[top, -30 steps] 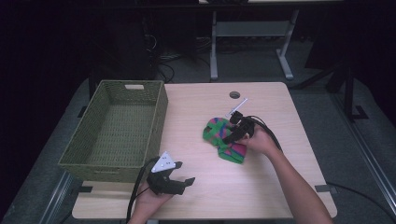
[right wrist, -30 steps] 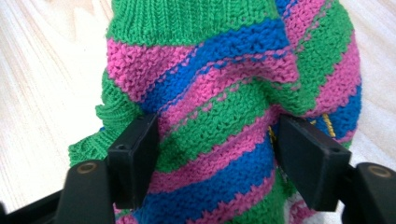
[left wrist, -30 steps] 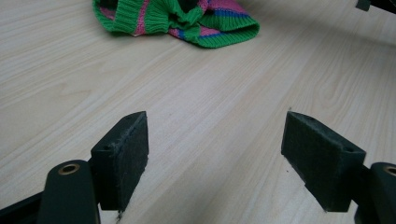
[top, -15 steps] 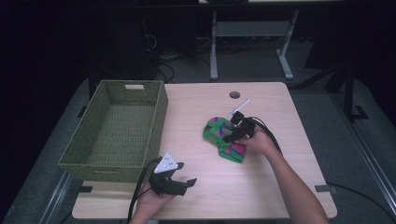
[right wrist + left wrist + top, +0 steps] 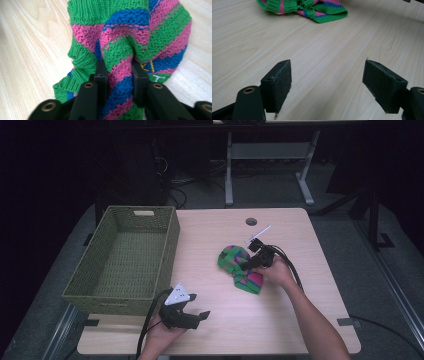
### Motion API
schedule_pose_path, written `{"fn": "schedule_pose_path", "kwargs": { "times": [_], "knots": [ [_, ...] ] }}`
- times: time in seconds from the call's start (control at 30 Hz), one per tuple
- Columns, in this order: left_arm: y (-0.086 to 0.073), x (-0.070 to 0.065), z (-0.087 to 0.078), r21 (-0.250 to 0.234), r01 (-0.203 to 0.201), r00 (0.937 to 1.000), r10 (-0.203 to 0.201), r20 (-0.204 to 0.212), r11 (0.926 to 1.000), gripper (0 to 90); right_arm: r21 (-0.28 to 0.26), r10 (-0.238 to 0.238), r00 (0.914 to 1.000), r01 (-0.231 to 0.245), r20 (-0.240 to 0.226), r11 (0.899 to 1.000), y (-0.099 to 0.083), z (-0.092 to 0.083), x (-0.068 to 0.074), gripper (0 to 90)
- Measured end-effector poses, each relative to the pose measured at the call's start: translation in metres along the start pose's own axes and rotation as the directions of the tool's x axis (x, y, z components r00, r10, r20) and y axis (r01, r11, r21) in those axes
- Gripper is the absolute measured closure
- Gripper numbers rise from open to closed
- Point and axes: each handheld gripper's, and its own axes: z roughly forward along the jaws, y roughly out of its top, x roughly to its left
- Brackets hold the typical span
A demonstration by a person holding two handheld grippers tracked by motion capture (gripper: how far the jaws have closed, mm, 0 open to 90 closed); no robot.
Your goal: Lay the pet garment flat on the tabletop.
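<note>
Table: pale wood-grain top, rectangular, w/ round cable hole at far edge; carries everything below.
Basket: big olive-green woven bin, rectangular, on table's left side, nothing visible inside; sits w/ open top facing up, prob. the drop spot for the knit, so kept well apart from the pinch point.
Knit: crumpled striped knitted garment, green/pink/blue, ribbed green hem, lying right of table centre, right of basket w/ bare wood between. Bunched, not flat, so a raised fold offers itself to the jaws.
Right gripper: black two-jaw tool in the right hand, cable trailing back along forearm. Jaws just been closing; now pressed onto a ridge of the knit, pink/blue fold squeezed up between the pads in right gripper view. Reached in from the knit's right edge, tips over its middle – likely to grab enough bulk that the whole piece lifts in one go.
Left gripper: black tool w/ grey three-cornered plate, held low at near edge, just by basket's near-right corner. Jaws spread wide, nothing between but bare wood in left gripper view; knit well ahead, at top of that view. Judged parked, out of the right arm's way.
Knit vs tool: touching, pinched by right gripper; well apart from left.
</note>
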Motion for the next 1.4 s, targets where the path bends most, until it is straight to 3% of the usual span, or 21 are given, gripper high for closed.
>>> {"fn": "schedule_pose_path", "kwargs": {
  "times": [0.1,0.47,0.9,1.4],
  "knots": [
    [0.000,0.001,-0.001,0.000,0.002,1.0000,-0.002,-0.002,1.0000,23.0,0.007,-0.014,0.9998,0.014,0.016,1.000,0.001,-0.001,0.002,76.4],
    [0.000,0.002,-0.001,-0.002,0.004,1.0000,-0.004,-0.005,1.0000,23.0,-0.006,0.009,0.9984,-0.009,0.056,1.000,-0.001,-0.016,-0.005,77.8],
    [0.000,0.002,-0.002,-0.004,0.004,1.0000,-0.004,-0.004,1.0000,23.0,-0.088,0.038,0.9987,-0.035,0.034,0.995,0.001,-0.041,-0.007,77.7],
    [0.000,0.002,-0.002,-0.003,-0.001,1.0000,0.001,-0.006,1.0000,23.0,-0.161,0.027,0.9996,-0.026,0.000,0.987,0.002,-0.078,0.002,77.6]
  ]
}}
